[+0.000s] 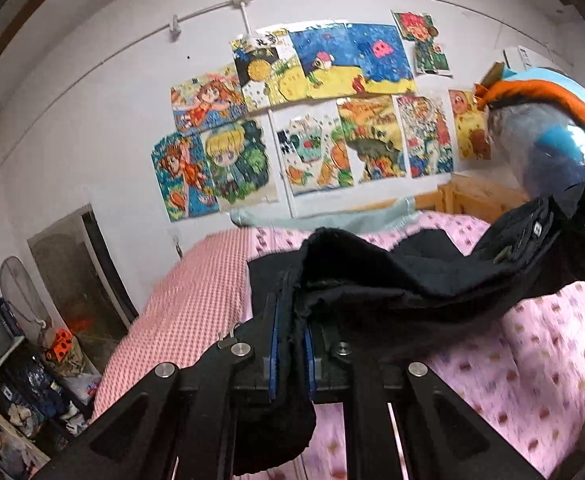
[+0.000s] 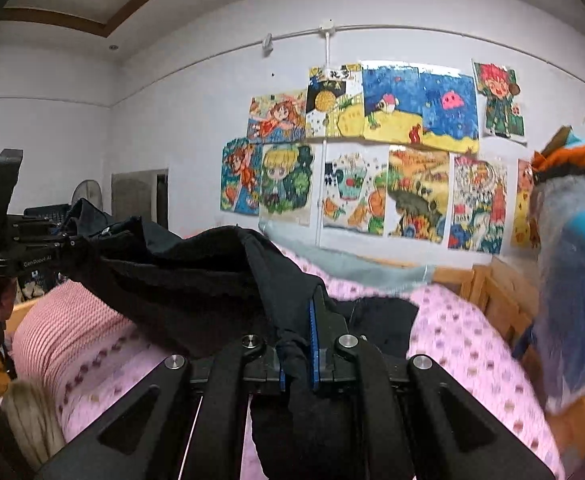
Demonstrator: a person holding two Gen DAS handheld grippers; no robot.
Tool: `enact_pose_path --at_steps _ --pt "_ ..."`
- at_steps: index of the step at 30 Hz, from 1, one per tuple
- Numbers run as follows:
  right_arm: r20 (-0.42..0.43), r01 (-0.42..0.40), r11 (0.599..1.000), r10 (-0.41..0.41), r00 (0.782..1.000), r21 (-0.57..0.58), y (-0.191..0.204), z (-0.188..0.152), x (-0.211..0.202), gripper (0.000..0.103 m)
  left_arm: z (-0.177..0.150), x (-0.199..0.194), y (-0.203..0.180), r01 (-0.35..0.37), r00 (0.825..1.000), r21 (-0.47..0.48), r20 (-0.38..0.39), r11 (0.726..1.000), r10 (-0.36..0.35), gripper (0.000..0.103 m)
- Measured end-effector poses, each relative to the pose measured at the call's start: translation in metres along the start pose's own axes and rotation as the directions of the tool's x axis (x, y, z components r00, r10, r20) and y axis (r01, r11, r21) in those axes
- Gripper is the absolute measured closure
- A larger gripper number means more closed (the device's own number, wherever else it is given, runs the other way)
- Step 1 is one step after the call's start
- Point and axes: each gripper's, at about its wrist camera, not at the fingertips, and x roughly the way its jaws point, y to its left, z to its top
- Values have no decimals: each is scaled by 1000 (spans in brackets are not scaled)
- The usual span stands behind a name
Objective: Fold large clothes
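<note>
Left gripper (image 1: 291,344): jaws nearly closed, blue pads pinching an edge of the black garment (image 1: 392,280). From the left wrist view the cloth runs off to the right, sagging over the pink bedspread (image 1: 540,360), up to the other gripper at the far right edge. Far wall is covered in drawings (image 1: 292,120).

Right gripper (image 2: 297,344): same story, jaws almost shut on a bunched black edge, the rest hanging below the pads. From the right wrist view the garment spans left to the left gripper, which clamps the other end above the red checked sheet (image 2: 64,320).

My read: lift-and-spread step, garment held off the bed between both grips. Next move needs both clamps kept tight and the span pulled taut, then laid flat on the bedspread before any fold.
</note>
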Motion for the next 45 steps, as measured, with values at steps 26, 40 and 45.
enact_pose_path --at_steps 26,40,45 --pt "-91 71 997 -72 993 -4 -64 44 274 95 73 248 -13 -111 989 25 -98 993 113 93" --pt "-187 102 994 -96 978 26 -73 6 348 95 54 326 -27 -118 975 20 -189 993 120 93" --pt "-225 105 993 -91 970 51 -78 -6 360 94 45 339 -33 -113 969 29 -219 993 117 90"
